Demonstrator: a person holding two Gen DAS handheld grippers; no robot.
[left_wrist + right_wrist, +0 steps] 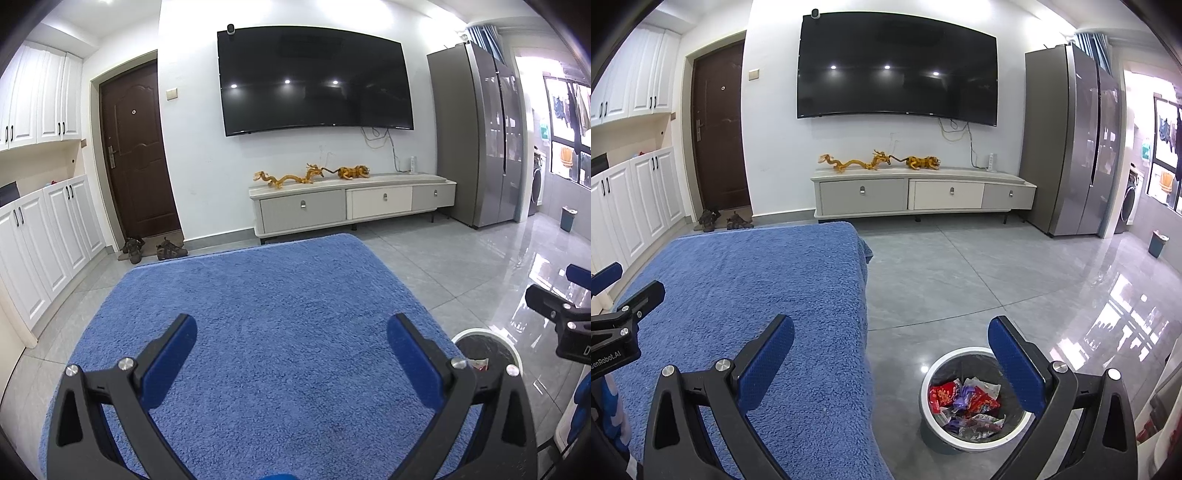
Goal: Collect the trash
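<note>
A round bin with a white rim (pixel 925 391) stands on the grey floor right of the blue-covered table. It holds several crumpled snack wrappers (pixel 964 404), red, purple and clear. Its rim also shows in the left wrist view (pixel 480 333). My left gripper (pixel 291 350) is open and empty above the blue fleece cover (pixel 280 295). My right gripper (pixel 892 349) is open and empty, over the cover's right edge (pixel 812 295) and the bin. No loose trash shows on the cover.
A TV cabinet (pixel 923 194) with gold figurines stands under a wall TV (pixel 897 66). A grey fridge (pixel 1071 140) is at right, a small blue bin (pixel 1158 243) beyond it. White cupboards (pixel 44 229), a brown door and shoes (pixel 155 249) are at left.
</note>
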